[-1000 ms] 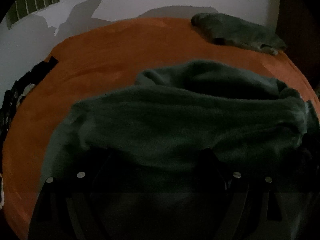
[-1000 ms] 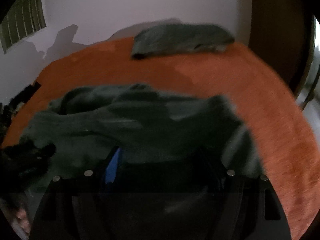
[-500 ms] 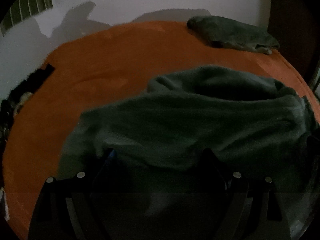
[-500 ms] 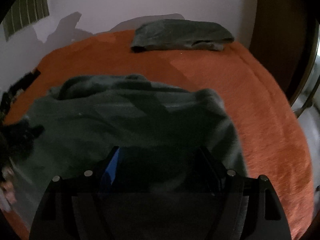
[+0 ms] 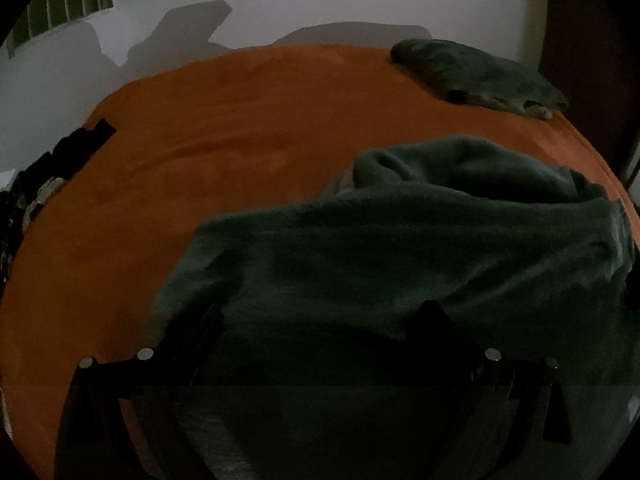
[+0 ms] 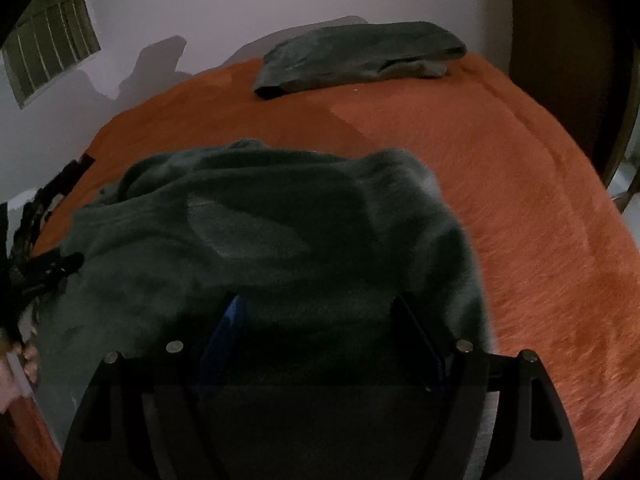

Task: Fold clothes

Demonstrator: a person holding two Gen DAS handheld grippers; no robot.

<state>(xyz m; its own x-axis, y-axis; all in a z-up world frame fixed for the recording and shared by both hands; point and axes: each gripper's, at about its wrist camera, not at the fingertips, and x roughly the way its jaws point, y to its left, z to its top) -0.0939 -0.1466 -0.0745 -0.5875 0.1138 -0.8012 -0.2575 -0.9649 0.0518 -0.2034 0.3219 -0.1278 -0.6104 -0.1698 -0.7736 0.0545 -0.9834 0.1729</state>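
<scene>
Left wrist view: left tongs [image 5: 320,320] pinch the near edge of a dark green garment [image 5: 400,248], which drapes over the fingers and lies bunched on the orange bed [image 5: 200,140]. Right wrist view: right tongs [image 6: 316,312] pinch the same hem further along. A second green garment [image 6: 360,56] lies folded near the wall. Judged step: carrying a held edge across for a fold; next calls for both tongs moving level, laying hem onto cloth squarely
</scene>
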